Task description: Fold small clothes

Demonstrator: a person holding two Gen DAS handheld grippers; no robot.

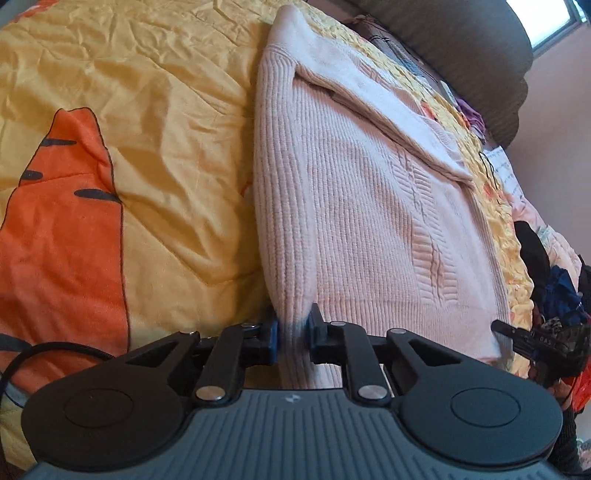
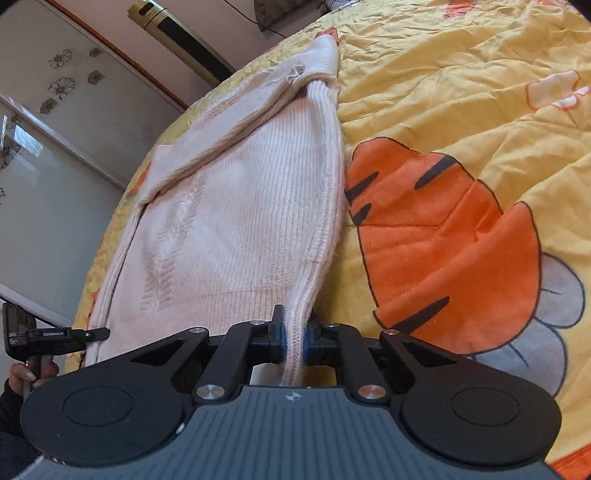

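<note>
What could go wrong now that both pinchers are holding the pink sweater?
1. The left gripper and the right gripper each pinch only a thin bit of the pink sweater's near edge, so the soft knit might slip out during the lift.
2. The sleeve lies loosely folded across the top; lifting the hem could make it slide open and spoil the fold.
3. The yellow quilt underneath is wrinkled, so the sweater may land crooked.

A home bedroom is shown: a bed (image 2: 461, 66) covered by a yellow cartoon quilt (image 1: 155, 92), a padded headboard (image 1: 461, 40), flower-decal sliding doors (image 2: 62, 85), and a tower air conditioner (image 2: 177, 33).
</note>
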